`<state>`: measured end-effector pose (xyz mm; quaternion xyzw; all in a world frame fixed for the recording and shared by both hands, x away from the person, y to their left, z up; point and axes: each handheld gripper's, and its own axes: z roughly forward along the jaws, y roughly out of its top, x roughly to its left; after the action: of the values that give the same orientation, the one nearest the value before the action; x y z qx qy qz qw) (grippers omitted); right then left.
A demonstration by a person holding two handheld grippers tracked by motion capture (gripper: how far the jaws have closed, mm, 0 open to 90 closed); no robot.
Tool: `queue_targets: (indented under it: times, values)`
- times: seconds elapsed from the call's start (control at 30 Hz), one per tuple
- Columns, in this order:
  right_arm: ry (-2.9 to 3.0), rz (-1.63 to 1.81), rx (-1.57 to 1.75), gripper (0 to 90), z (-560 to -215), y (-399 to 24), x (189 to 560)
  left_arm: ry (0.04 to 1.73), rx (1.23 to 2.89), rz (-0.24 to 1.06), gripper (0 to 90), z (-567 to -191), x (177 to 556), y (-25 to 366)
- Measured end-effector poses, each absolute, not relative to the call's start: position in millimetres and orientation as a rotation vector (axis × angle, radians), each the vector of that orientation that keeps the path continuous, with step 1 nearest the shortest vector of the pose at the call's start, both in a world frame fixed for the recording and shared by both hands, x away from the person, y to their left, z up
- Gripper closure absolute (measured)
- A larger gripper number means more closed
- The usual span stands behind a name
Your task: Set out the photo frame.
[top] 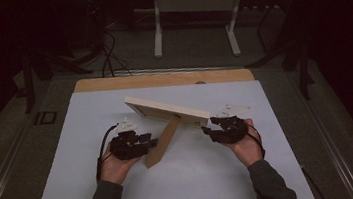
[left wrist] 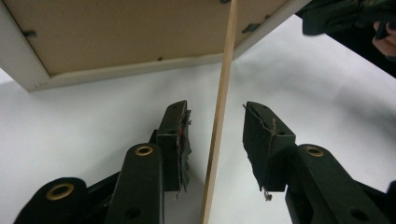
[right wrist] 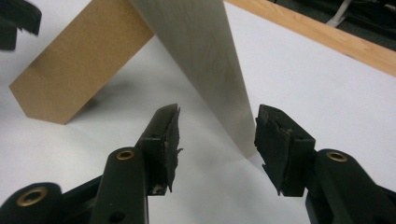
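A pale wooden picture frame (top: 165, 110) stands tilted on the white sheet, propped on its brown easel stand (top: 163, 142). My left gripper (top: 153, 142) sits at the stand's left. In the left gripper view the thin stand (left wrist: 219, 116) runs between my left gripper's (left wrist: 215, 109) jaws, with a gap on each side, below the frame's brown back (left wrist: 140, 32). My right gripper (top: 206, 126) is at the frame's right end. In the right gripper view the frame's pale side (right wrist: 201, 56) reaches down between my right gripper's (right wrist: 217, 112) jaws, which stand apart from it. The stand (right wrist: 74, 60) lies beyond.
The white sheet (top: 183, 179) covers a wooden table (top: 162, 78), whose bare edge shows at the back. A white table leg frame (top: 191, 22) and cables stand on the dark floor beyond. The other gripper (left wrist: 336, 16) shows far off in the left gripper view.
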<state>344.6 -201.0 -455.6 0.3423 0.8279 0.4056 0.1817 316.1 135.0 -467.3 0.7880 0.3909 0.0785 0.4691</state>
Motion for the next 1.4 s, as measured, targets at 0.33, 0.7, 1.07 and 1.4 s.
queue_targets:
  times: [0.33,0.7,1.07,1.4]
  values:
    - [2.381,1.106,0.97,49.8,-465,-207,345,0.985,1.88,0.223,61.1,-453,323,138]
    - [2.379,1.069,1.021,61.6,-473,-220,349,1.018,1.875,0.277,67.1,-444,334,140]
    - [2.292,1.098,1.091,89.5,-471,-226,357,1.033,1.862,0.331,82.9,-440,346,134]
    - [2.269,1.139,1.112,89.9,-467,-220,368,1.074,1.847,0.372,90.0,-440,357,128]
